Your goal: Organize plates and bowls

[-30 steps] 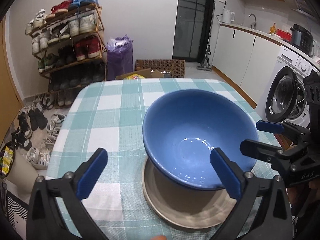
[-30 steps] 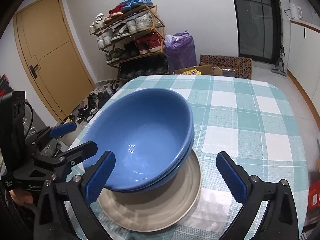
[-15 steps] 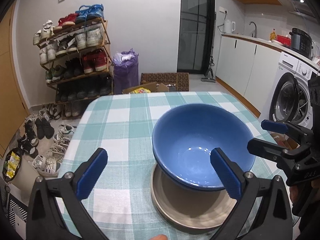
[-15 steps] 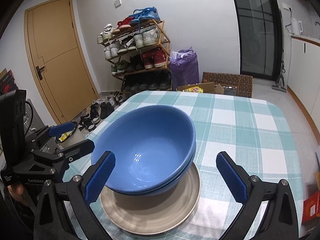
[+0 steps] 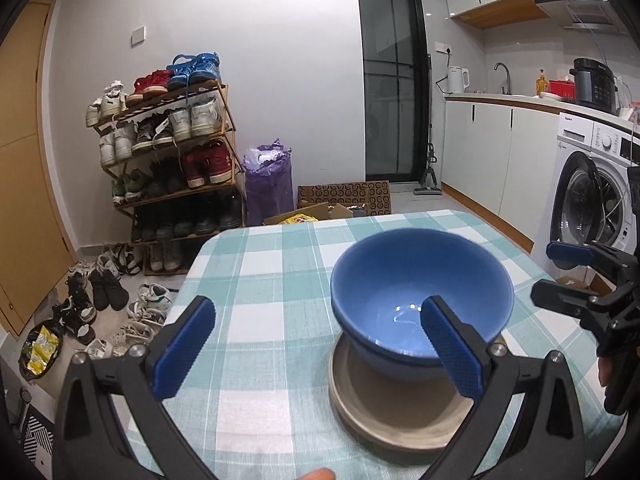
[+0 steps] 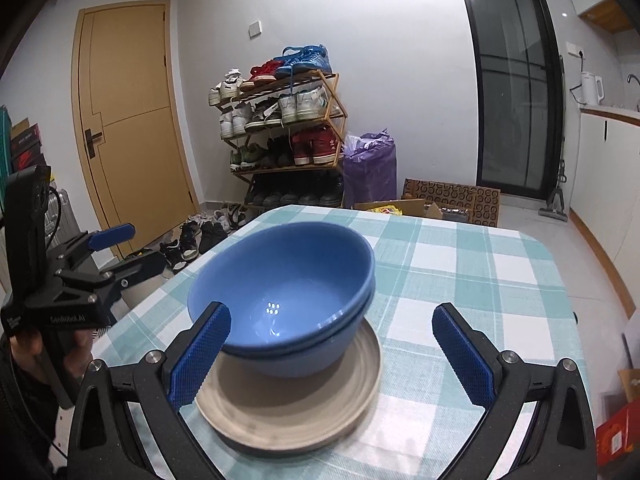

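Left wrist view — left gripper spread wide, empty, right gripper likewise, nested blue bowls on beige plate — untouched.

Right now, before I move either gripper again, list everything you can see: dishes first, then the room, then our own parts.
blue bowls: two, nested, on the plate
plate: one, beige-grey, on the table, under the bowls
table: one, teal-and-white check cloth
shoe rack: one, wooden, full of shoes, at the far wall
purple bag: one, beside the rack
door: one, tan, far left
washing machine: one, white, far right
kettle: one, white, on the counter
left gripper: black with blue pads, open, empty
right gripper: black with blue pads, open, empty
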`<move>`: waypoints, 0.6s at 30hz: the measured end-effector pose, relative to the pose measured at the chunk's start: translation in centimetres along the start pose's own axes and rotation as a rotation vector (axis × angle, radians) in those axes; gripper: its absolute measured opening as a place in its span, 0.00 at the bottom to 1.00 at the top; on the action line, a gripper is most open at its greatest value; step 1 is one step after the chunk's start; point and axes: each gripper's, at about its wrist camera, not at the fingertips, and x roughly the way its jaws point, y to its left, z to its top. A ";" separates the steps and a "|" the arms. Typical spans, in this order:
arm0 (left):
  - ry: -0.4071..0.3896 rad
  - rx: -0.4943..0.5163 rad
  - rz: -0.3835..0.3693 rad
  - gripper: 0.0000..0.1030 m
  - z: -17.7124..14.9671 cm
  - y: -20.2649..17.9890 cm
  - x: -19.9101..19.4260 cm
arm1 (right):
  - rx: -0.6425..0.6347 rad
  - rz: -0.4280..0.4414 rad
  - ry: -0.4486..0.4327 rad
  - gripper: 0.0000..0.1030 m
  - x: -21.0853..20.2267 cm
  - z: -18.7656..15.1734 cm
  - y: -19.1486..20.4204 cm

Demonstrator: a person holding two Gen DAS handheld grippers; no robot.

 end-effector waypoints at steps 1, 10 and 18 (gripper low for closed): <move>0.002 -0.006 0.002 1.00 -0.2 0.1 0.0 | -0.003 -0.002 -0.005 1.00 -0.3 -0.4 -0.1; -0.003 -0.008 0.035 1.00 -3.7 0.7 -0.6 | 0.011 -0.017 -0.060 1.00 -2.5 -3.8 -1.2; -0.025 0.000 0.025 1.00 -6.2 0.6 -1.6 | -0.007 -0.031 -0.065 1.00 -3.8 -6.5 -1.2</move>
